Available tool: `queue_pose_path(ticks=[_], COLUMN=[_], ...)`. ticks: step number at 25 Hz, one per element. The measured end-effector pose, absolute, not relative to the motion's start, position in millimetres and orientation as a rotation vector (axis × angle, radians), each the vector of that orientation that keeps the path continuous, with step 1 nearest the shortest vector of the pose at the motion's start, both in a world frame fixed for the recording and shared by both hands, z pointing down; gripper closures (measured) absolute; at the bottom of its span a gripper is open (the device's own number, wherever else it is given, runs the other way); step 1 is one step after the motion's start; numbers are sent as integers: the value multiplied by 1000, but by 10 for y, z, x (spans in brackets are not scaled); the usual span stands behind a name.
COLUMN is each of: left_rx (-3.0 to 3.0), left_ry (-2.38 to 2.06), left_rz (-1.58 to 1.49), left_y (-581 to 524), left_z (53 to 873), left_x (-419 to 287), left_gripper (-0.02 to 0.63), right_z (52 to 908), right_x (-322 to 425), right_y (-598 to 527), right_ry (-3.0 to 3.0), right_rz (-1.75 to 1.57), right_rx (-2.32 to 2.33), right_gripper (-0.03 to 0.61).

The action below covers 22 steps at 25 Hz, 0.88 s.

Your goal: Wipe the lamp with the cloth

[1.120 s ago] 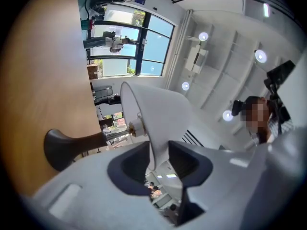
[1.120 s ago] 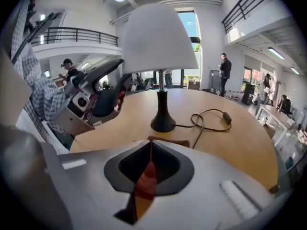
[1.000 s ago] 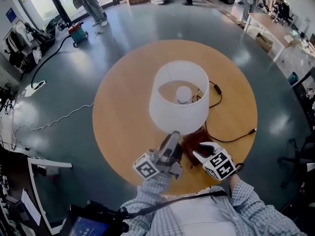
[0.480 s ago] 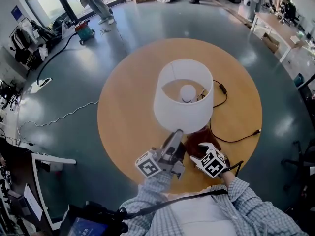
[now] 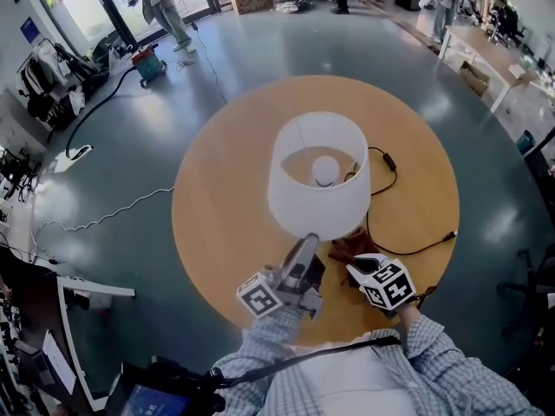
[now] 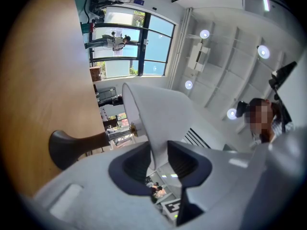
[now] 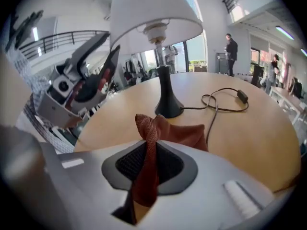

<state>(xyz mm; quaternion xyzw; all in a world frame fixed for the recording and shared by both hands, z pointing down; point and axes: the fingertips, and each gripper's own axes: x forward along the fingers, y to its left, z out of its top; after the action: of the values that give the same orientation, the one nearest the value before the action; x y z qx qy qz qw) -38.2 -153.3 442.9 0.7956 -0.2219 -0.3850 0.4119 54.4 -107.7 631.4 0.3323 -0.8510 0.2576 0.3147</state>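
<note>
A table lamp with a white shade (image 5: 316, 176) stands on the round wooden table (image 5: 217, 206). My left gripper (image 5: 307, 244) is shut on the shade's lower rim, and the thin white edge (image 6: 158, 128) runs between its dark pads. The lamp's black base (image 7: 168, 110) stands just beyond a rust-brown cloth (image 7: 175, 133). In the head view the cloth (image 5: 345, 249) lies by the base on the near side. My right gripper (image 7: 149, 159) points down at it, jaws closing, with a raised fold pinched between the pads.
The lamp's black cord (image 5: 390, 170) loops over the table to the right and ends in a plug (image 5: 447, 231) near the rim. My left gripper (image 7: 81, 87) hangs left of the lamp. People walk the grey floor far behind.
My right gripper has dropped a little onto the cloth and closed on a fold of it, which now stands up bunched. The left gripper and the lamp have kept still.
</note>
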Motion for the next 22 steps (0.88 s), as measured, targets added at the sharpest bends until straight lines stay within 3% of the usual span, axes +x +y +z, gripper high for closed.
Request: queue_pose_path(ticks=[10, 22], left_rx=[2003, 2008], left_ry=[-561, -573], left_rz=[-975, -950], left_y=[-1510, -1525], left_z=[4425, 4453], left_x=[-349, -307], left_gripper=[505, 505], right_z=[5050, 3594], right_x=[1331, 1179], right_y=[-1527, -2330], right_ry=[-2489, -2799], right_rz=[838, 506], right_rx=[1291, 1170], right_gripper=[520, 518])
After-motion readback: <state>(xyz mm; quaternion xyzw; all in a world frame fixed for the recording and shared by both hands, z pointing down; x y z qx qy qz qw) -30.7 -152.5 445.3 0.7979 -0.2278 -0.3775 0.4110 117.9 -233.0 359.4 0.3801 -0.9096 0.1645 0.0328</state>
